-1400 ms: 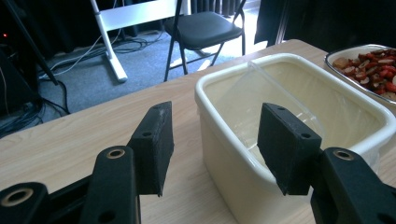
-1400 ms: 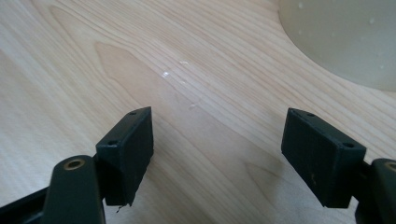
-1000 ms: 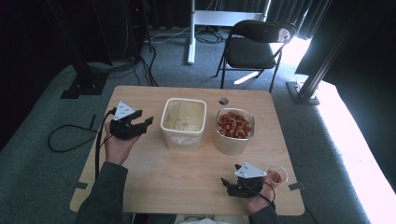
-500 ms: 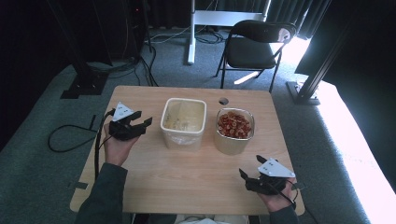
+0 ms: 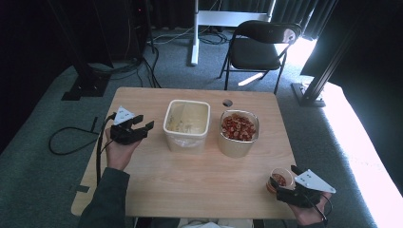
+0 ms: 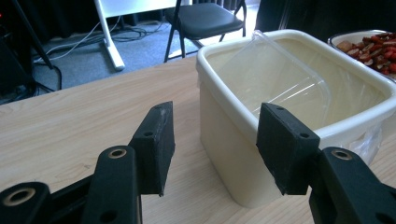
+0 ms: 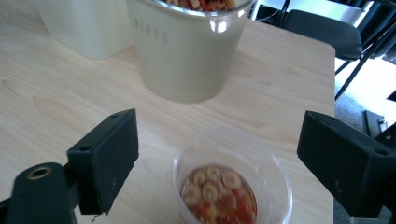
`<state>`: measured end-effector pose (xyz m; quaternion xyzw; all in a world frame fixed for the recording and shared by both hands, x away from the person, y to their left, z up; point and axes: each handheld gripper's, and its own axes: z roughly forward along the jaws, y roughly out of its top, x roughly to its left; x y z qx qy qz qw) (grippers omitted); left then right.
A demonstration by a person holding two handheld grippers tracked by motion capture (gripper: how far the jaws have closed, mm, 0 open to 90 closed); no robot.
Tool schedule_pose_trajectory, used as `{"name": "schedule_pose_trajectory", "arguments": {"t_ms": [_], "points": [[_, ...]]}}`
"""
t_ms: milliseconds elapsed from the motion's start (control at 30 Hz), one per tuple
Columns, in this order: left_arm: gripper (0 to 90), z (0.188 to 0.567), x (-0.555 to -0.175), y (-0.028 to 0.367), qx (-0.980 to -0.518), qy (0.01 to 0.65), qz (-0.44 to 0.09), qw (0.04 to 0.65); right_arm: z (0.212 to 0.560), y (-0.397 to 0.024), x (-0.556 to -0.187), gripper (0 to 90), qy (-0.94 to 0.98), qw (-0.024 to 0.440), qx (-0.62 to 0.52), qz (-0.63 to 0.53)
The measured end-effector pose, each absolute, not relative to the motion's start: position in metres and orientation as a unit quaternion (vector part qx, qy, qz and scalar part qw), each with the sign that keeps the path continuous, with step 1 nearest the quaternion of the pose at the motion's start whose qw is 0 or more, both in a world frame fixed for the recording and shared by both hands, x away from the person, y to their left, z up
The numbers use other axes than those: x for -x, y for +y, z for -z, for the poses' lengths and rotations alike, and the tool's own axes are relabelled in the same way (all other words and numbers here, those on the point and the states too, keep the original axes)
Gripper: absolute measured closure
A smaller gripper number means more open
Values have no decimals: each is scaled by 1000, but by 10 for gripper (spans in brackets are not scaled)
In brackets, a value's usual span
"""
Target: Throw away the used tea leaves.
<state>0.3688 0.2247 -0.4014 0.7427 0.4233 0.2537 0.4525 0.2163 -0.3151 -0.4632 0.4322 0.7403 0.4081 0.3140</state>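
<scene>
Setting down: we read the right gripper (image 7: 219, 163), jaws just opened wide, as releasing the small cup (image 7: 232, 179).
Left gripper (image 6: 212, 149): spread, empty, beside the cream tub (image 6: 299, 126).
Next: we back away without tipping it.

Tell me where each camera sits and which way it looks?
High view: above the person's side, looking forward and down on the table; both forearms, left gripper and right gripper show.
Left gripper view: rides on the left gripper, looking along its open jaws at the tub.
Right gripper view: rides on the right gripper, looking down between its jaws, which have just been opening, at the cup.
Shared: all three show the tub and the bowl.
</scene>
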Motion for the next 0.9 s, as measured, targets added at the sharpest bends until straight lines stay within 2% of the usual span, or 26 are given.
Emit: {"name": "schedule_pose_trajectory", "arguments": {"t_ms": [300,567,667,900], "points": [[474,407,-369,224,-741,427,-245,456,496,-332,-215,118,740,273,-448,-421],[475,411,-369,222,-743,427,-242,455,515,-338,-224,164,729,243,-453,-451],[475,414,-368,224,-741,431,-240,455,523,-338,-232,250,726,235,-451,-463],[475,425,-364,229,-739,440,-236,453,524,-338,-243,295,724,243,-445,-467]]}}
